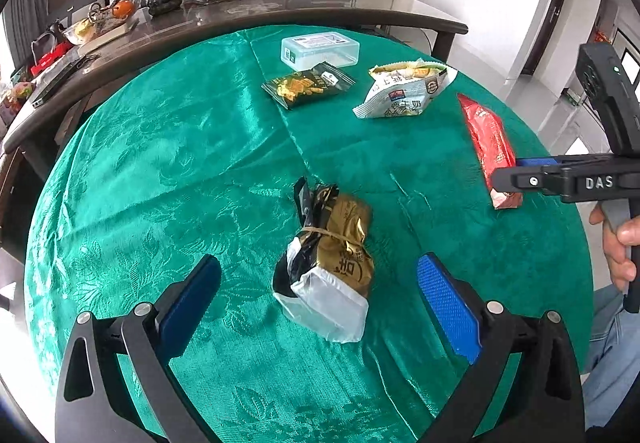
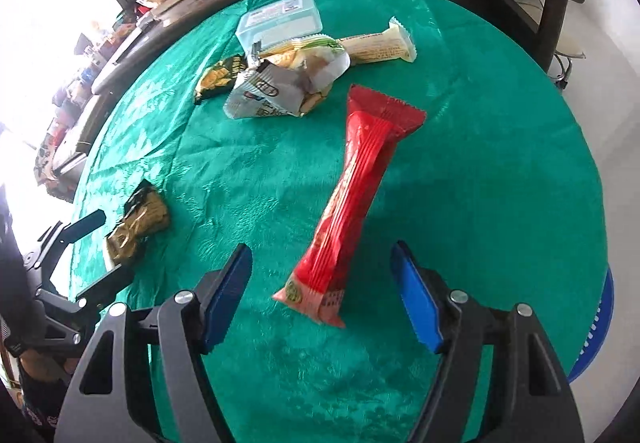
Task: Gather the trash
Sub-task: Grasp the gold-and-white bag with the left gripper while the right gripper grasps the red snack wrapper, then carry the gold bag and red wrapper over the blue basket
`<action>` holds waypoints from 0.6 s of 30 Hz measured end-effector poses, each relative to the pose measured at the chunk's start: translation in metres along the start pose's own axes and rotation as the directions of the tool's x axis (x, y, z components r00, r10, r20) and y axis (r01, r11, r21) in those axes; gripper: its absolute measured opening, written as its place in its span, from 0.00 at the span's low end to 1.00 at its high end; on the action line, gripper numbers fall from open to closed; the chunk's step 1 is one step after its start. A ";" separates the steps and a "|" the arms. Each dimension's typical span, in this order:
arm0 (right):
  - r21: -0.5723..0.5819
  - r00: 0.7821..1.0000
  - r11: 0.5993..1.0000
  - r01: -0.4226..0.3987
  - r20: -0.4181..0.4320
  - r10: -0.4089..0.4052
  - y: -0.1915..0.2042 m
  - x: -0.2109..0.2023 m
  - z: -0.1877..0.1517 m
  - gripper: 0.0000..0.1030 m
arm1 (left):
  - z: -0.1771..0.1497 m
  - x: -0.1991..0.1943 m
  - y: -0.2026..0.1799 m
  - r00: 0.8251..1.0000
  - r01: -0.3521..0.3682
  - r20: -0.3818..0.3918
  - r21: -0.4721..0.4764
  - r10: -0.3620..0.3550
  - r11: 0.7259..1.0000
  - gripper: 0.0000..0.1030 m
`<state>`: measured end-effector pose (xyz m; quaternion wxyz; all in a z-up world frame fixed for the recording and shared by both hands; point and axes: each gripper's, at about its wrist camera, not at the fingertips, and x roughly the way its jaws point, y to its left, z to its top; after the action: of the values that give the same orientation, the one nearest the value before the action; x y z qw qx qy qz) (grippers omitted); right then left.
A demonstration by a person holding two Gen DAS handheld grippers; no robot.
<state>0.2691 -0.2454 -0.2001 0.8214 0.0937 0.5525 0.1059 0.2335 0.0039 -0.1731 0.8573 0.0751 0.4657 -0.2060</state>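
Note:
A gold, black and white packet tied with a rubber band lies on the green tablecloth. My left gripper is open, its fingers either side of the packet's near end. A long red wrapper lies ahead of my right gripper, which is open with the wrapper's near end between its fingers. In the left wrist view the red wrapper sits at the right beside the right gripper. The gold packet and left gripper show at the left of the right wrist view.
Further back lie a white opened snack bag, a dark green snack bag, a clear plastic box and a cream bar wrapper. A cluttered dark table stands behind the round table.

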 end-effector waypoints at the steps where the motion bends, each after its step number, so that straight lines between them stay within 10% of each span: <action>1: -0.005 1.000 1.000 0.014 -0.022 -0.015 0.001 0.004 0.002 0.58 | 0.002 0.003 -0.001 1.000 -0.007 -0.015 0.009 0.007 1.000 0.89; 3: -0.017 0.999 0.999 0.047 -0.025 -0.047 0.002 0.004 0.004 0.30 | 0.005 0.010 -0.002 0.999 -0.016 -0.048 0.024 0.017 1.000 0.75; 6: -0.006 0.999 1.000 0.020 -0.029 -0.020 -0.001 -0.001 0.002 0.16 | 0.005 0.017 -0.004 0.996 -0.004 -0.089 0.022 0.006 1.000 0.48; 18: -0.024 0.998 0.998 -0.055 0.006 0.055 -0.025 -0.040 -0.020 0.14 | 0.012 -0.014 -0.039 0.997 0.079 0.008 0.006 -0.079 0.997 0.42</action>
<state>0.2375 -0.2794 -0.1791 0.8211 0.0994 0.5456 0.1347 0.2193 -0.0312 -0.1527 0.8502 0.0583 0.4642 -0.2415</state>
